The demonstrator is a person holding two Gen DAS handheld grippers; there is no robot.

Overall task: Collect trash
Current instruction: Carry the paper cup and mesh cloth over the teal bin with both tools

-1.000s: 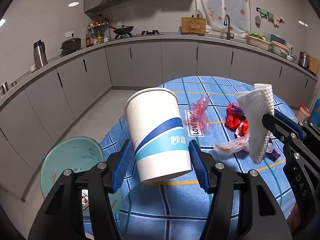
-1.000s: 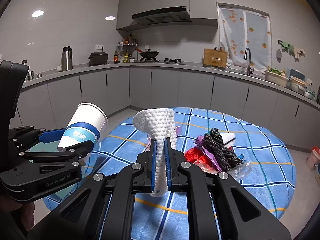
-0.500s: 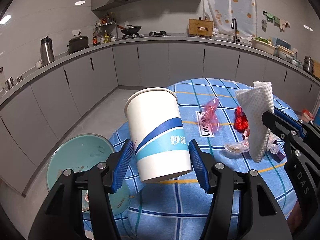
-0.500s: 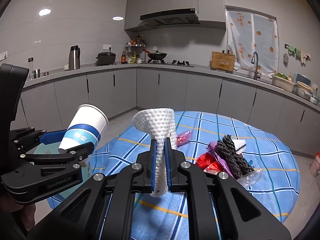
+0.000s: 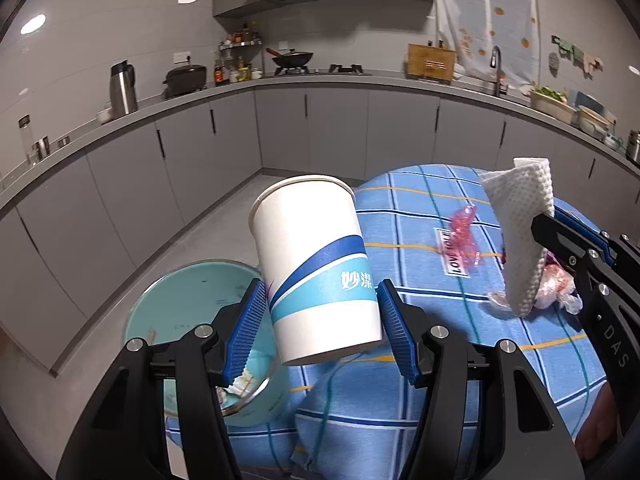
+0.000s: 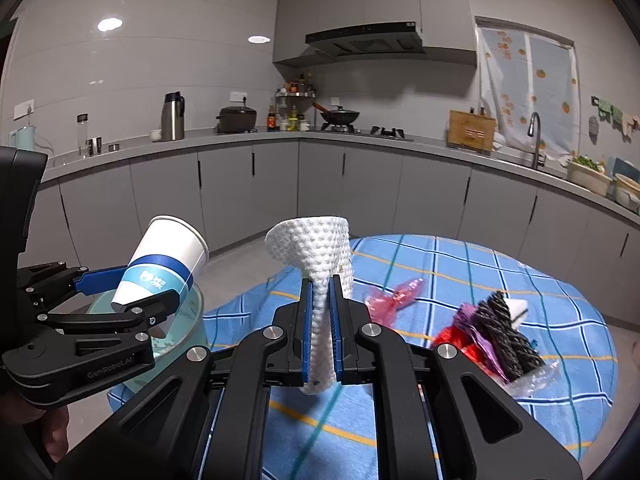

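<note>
Because both pieces were bound for the teal bin [image 5: 188, 300], my left gripper [image 5: 320, 316] clamped the paper cup [image 5: 316, 264] over its rim, while my right gripper [image 6: 320, 332] pinched the paper towel [image 6: 316, 256] above the table [image 6: 480, 280].

There is one white paper cup with blue bands [image 5: 316, 268], one white bumpy paper towel [image 6: 320, 264] and one round light-green bin [image 5: 188, 312]. On the round table with the blue checked cloth [image 6: 460, 280] lie one pink plastic wrapper [image 6: 394, 298] and one pile of red, purple and black trash [image 6: 492, 336]. Two black grippers with blue pads show: the left gripper [image 5: 322, 332] and the right gripper [image 6: 320, 332].
</note>
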